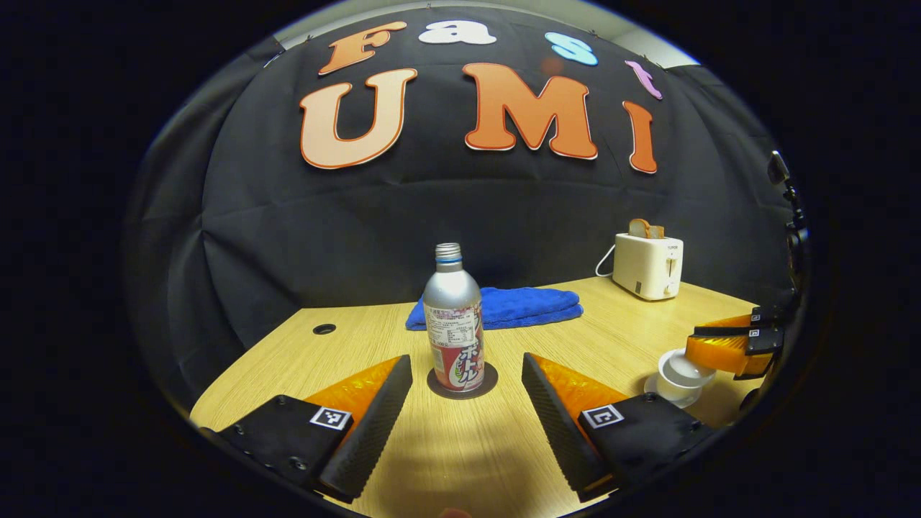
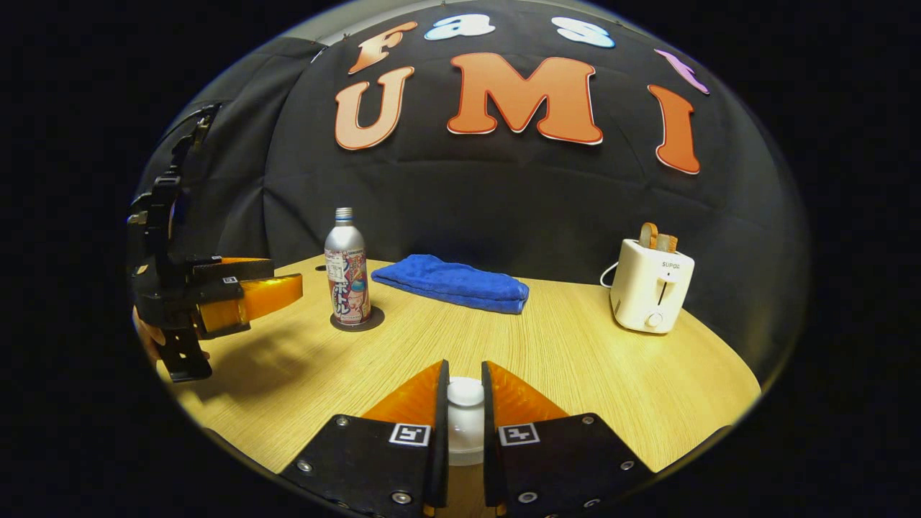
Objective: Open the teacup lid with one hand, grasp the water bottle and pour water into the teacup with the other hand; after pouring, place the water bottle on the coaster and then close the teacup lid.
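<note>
Bottle (image 1: pixel 453 320) capped, upright on coaster (image 1: pixel 463 383), frame centre | left gripper (image 1: pixel 466 403) fingers spread | right gripper (image 2: pixel 465 403) fingers pinching teacup lid (image 2: pixel 465 392) knob, bottom centre.

water bottle (image 1: pixel 453 324): brushed metal, glossy printed label, ahead of left gripper (image 1: pixel 468 403)
coaster (image 1: pixel 463 385): dark, matt
table (image 1: pixel 504 446): light wood grain, smooth
towel (image 1: pixel 504 306): fluffy cloth
toaster (image 2: pixel 651 284): smooth plastic
teacup lid (image 2: pixel 465 414): white, glossy, between right gripper (image 2: pixel 464 403) fingers
</note>
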A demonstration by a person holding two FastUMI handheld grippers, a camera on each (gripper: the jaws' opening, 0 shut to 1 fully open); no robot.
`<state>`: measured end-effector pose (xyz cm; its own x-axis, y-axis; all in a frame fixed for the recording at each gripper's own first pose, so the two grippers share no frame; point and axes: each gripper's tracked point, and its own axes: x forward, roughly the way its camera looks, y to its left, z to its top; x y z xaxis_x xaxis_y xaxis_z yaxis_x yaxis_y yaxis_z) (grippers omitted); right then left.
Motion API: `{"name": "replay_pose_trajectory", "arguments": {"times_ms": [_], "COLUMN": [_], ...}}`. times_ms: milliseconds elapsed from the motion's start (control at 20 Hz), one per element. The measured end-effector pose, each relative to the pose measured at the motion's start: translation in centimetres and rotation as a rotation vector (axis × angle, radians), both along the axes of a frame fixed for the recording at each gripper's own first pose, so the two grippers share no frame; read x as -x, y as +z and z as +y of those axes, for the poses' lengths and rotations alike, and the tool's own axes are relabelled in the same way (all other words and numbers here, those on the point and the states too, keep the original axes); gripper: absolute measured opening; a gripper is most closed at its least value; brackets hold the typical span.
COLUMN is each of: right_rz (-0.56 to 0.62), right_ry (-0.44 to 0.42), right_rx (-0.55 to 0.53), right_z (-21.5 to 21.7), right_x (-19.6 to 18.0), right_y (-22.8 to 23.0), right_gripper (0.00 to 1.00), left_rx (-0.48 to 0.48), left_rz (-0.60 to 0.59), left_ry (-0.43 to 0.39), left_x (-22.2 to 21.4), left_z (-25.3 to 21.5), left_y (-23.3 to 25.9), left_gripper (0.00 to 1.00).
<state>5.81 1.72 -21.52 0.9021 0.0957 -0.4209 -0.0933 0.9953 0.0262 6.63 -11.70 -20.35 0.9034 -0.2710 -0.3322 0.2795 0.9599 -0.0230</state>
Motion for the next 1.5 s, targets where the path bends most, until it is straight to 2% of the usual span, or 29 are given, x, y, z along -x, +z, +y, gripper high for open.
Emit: {"name": "replay_pose_trajectory", "arguments": {"times_ms": [300, 550, 750, 900, 950, 1100, 1150, 1250, 1350, 1400, 1450, 1500], "right_rz": [-0.001, -0.001, -0.068, -0.142, -0.169, -0.241, -0.264, -0.301, -0.320, -0.336, -0.357, -0.376], "right_ry": [0.020, 0.024, -0.002, -0.012, -0.018, -0.033, -0.038, -0.048, -0.057, -0.066, -0.079, -0.083], "right_rx": [0.023, 0.026, 0.026, 0.022, 0.024, 0.023, 0.020, 0.025, 0.040, 0.048, 0.053, 0.054], "right_z": [0.5, 0.3, -0.1, -0.2, -0.3, -0.6, -0.7, -0.8, -0.9, -1.0, -1.1, -0.9], "right_x": [-0.1, -0.1, -0.1, -0.1, -0.1, 0.0, 0.2, 0.5, 1.0, 1.2, 1.3, 1.5], "right_y": [-0.7, -0.6, 1.8, 4.7, 5.9, 9.3, 10.5, 12.5, 14.1, 14.9, 15.8, 16.4], "right_gripper": [0.21, 0.27, 0.34, 0.32, 0.39, 0.52, 0.50, 0.59, 0.63, 0.70, 0.74, 0.74], "left_rx": [0.006, 0.019, 0.025, 0.056, 0.065, 0.089, 0.098, 0.098, 0.083, 0.091, 0.104, 0.094], "left_rz": [-0.014, -0.039, -0.077, -0.104, -0.113, -0.126, -0.136, -0.151, -0.132, -0.131, -0.148, -0.162], "left_ry": [0.000, 0.003, 0.028, 0.058, 0.067, 0.091, 0.101, 0.124, 0.155, 0.160, 0.157, 0.165], "left_x": [0.6, 1.0, 1.4, 2.0, 2.2, 3.0, 3.3, 3.7, 4.5, 5.0, 5.3, 5.6], "left_z": [-0.1, -0.3, 0.3, 1.0, 1.5, 2.4, 2.7, 3.7, 4.9, 5.2, 5.2, 5.5], "left_y": [0.6, 1.7, 3.4, 5.2, 5.9, 7.6, 8.3, 9.4, 9.7, 9.9, 10.8, 11.4], "left_gripper": [1.00, 1.00, 1.00, 1.00, 1.00, 1.00, 1.00, 1.00, 1.00, 1.00, 0.95, 0.99]}}
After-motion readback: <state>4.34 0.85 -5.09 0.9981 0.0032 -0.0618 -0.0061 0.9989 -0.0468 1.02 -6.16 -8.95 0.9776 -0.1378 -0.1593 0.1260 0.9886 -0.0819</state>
